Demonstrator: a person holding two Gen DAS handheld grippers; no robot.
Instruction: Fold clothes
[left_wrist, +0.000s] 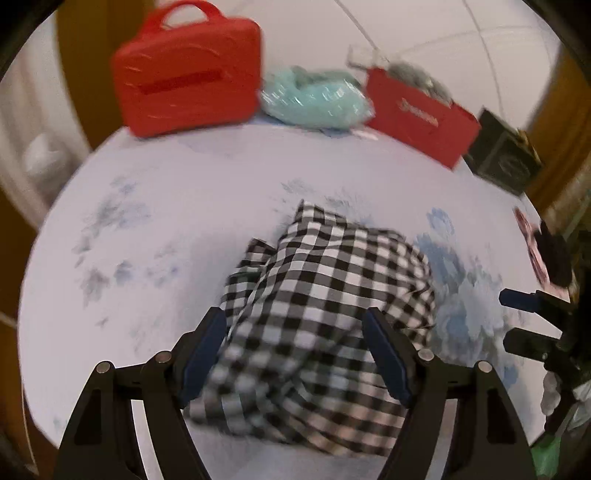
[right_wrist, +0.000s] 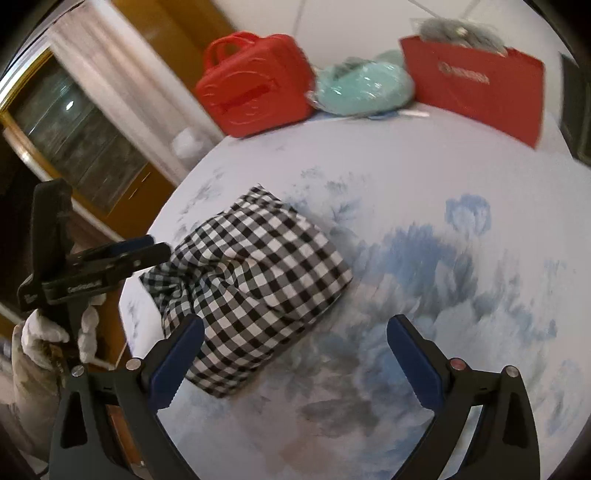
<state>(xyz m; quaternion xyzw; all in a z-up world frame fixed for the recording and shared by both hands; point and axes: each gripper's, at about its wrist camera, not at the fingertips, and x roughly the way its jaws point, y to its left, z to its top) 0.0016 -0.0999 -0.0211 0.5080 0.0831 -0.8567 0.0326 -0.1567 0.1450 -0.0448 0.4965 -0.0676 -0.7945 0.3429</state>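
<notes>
Checked shirt lies bunched near the bed's left edge, half folded. Left tool spread, empty, straddling it directly above; nearer. Right tool spread, empty, shirt to its left.

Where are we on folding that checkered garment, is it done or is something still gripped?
Done, as far as it looks: the checkered garment lies as a compact folded bundle on the floral bedsheet. In hand: nothing; the left gripper and right gripper are both open, no cloth pinched. Left: perhaps tidying the rumpled left edge; no other loose clothes are visible.
</notes>
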